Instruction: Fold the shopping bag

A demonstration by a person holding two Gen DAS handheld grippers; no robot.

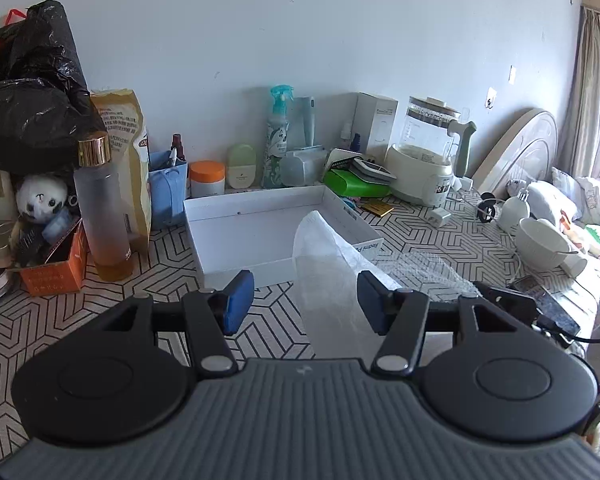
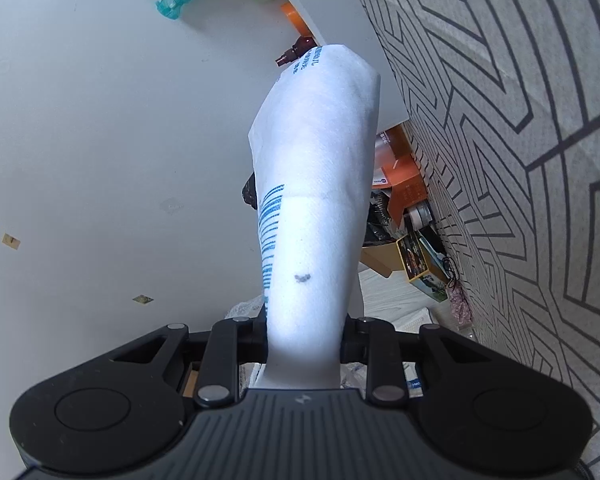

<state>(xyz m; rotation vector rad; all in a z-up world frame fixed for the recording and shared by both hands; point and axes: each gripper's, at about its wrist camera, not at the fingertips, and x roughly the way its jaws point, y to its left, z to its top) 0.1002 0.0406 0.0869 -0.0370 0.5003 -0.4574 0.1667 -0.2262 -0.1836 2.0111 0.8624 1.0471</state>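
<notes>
One large tabletop (image 1: 420, 236) with a grey line pattern carries an open white box (image 1: 252, 232) among bottles and jars, and the white shopping bag (image 1: 332, 280) rises in front of the box, its top edge before the box's inside. The right gripper (image 2: 305, 344) has its jaws pressed onto the bag, which stands up between them as a narrow band with blue print. The left gripper (image 1: 306, 300) has its jaws spread, with nothing pinched, the bag showing between them.
</notes>
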